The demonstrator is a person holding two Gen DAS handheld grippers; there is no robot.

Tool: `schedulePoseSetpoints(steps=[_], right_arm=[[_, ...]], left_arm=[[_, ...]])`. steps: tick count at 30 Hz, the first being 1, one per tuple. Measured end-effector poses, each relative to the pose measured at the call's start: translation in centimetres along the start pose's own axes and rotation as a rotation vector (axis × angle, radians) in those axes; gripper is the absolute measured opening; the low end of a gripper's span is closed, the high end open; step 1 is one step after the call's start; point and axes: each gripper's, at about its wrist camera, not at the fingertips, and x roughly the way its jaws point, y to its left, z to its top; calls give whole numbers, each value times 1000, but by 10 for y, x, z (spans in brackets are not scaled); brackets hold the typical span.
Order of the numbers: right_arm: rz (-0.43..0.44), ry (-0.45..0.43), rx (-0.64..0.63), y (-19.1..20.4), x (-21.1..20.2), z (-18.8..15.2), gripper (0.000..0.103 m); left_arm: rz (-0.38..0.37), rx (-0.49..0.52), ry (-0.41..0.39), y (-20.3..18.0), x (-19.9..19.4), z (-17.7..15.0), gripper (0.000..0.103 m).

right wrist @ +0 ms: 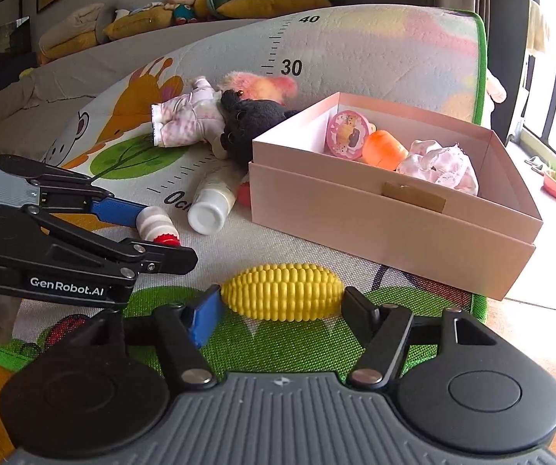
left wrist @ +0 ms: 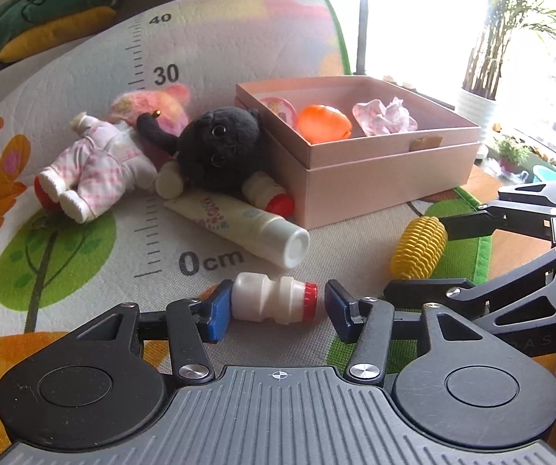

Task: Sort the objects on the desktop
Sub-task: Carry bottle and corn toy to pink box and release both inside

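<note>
Left gripper (left wrist: pixel 276 306) straddled the bottle (left wrist: pixel 274 302), unclenched; right gripper (right wrist: pixel 281 306) bracketed the corn (right wrist: pixel 282 291), contact unclear. Both should close squarely before lifting toward the box (left wrist: pixel 390 178).

Open box (left wrist: pixel 390 178) on mat (left wrist: pixel 84 89), toward right edge. Inside box: round disc (left wrist: pixel 278 108) at back left, ball-like toy (left wrist: pixel 324 124) in middle, crumpled cloth (left wrist: pixel 384 116) at right. Left of box: plush toy (left wrist: pixel 219 147), doll (left wrist: pixel 95 159) further left. Tube (left wrist: pixel 247 224) before plush. Small bottle (left wrist: pixel 274 302) nearer front edge. Toy corn (right wrist: pixel 281 290) near front right corner, before box.
</note>
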Motion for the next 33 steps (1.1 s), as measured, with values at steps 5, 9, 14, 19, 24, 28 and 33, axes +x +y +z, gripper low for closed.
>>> schedulePoseSetpoints(steps=[5, 9, 14, 19, 24, 28, 33], right_arm=[[19, -7, 22, -4, 1, 1, 69], [12, -9, 23, -4, -1, 0, 67], [-20, -8, 34, -7, -14, -9, 67], [-72, -15, 74, -16, -35, -23, 67], [-116, -19, 104, -22, -53, -39, 67], [-142, -19, 121, -26, -65, -50, 67], [-163, -25, 131, -28, -75, -56, 67]], left_arm=[[-1, 3, -6, 0, 1, -2, 59], [-5, 5, -8, -4, 0, -2, 47], [-46, 5, 2, -15, -6, -3, 48], [-85, 31, -4, -35, -16, -5, 48], [-117, 37, -4, -55, -23, -7, 48], [-136, 49, -1, -69, -28, -10, 48], [-157, 62, 10, -79, -33, -9, 48]])
